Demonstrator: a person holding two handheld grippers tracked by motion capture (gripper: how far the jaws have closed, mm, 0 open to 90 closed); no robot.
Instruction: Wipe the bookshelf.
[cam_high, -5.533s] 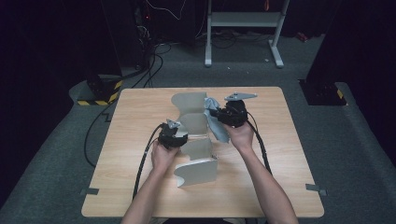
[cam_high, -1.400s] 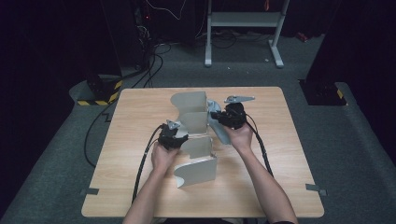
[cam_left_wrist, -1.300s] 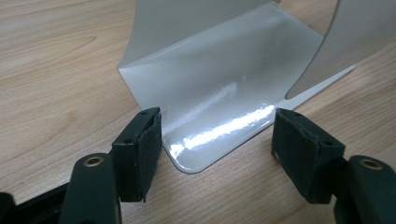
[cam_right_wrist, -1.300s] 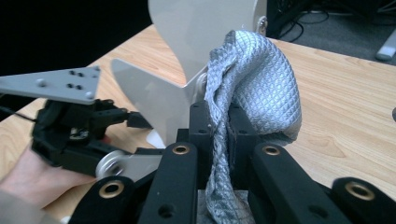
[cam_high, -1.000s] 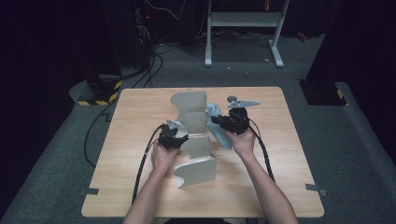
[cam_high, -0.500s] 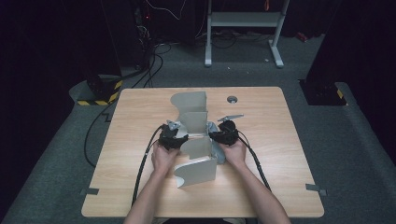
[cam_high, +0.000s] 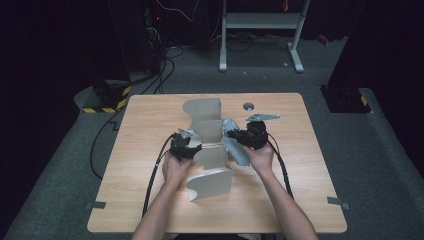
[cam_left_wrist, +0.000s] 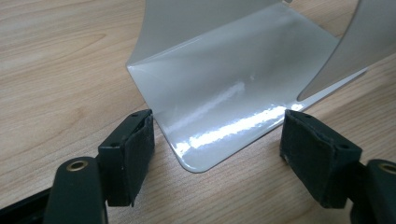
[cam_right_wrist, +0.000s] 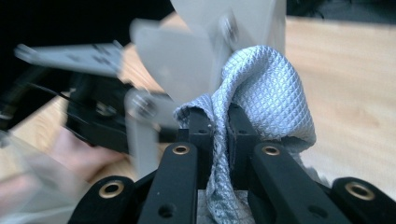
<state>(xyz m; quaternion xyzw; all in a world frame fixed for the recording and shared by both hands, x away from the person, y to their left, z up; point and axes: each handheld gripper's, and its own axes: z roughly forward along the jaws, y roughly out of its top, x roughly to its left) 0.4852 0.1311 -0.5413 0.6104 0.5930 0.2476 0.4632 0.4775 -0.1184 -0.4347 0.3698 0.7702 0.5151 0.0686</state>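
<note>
pinching a grey quilted cloth (cam_right_wrist: 261, 93) between right tongs (cam_right_wrist: 219, 122), beside a glossy bent metal divider (cam_high: 210, 150) mid-surface (cam_high: 150, 150). likely handling soft, light, floppy; gripping best at a bunched fold. straddling the divider's slick, stiff base corner (cam_left_wrist: 210, 112) with left tongs (cam_left_wrist: 219, 140) spread apart, seen close up; showing whole layout from above.

both grippers are black: the left gripper (cam_left_wrist: 215, 154) has square padded jaws with brass-ringed screw holes, the right gripper (cam_right_wrist: 218, 126) flat black arms with the same brass rings and a grey three-cornered plate (cam_high: 262, 117). black cables trail back; forearms are bare.
</note>
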